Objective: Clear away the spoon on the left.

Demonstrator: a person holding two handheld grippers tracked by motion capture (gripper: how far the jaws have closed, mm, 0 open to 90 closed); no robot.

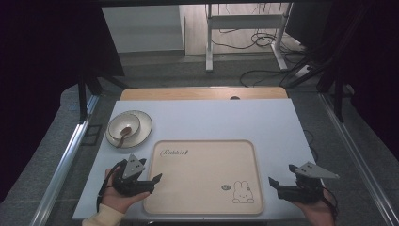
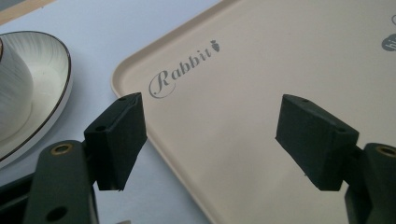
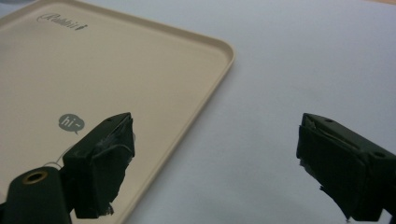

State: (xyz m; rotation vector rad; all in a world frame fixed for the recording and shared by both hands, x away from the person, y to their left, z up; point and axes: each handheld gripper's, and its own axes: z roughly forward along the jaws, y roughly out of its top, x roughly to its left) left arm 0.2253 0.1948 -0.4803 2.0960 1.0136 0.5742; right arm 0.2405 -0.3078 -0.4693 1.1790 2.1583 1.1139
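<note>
A beige tray [image 1: 202, 155] with a "Rabbit" word and a rabbit drawing lies on the white table near its front edge. My left gripper [image 1: 153, 181] hovers at the tray's left rim, open, nothing between its jaws; the left gripper view has the tray's corner [image 2: 126, 77] between them. My right gripper [image 1: 275, 184] stands open just off the tray's right rim [image 3: 224, 60], one jaw over the tray, the other over bare table. A white bowl [image 1: 124, 125] with a brown spoon [image 1: 125, 133] sits on a plate [image 1: 141, 133] left of the tray.
A wooden strip [image 1: 202, 93] runs along the table's far edge. Metal rails [image 1: 66, 160] flank the table on both sides. Desk legs and cables [image 1: 254, 40] lie on the floor beyond. Bare table [image 1: 211, 117] lies between tray and far edge.
</note>
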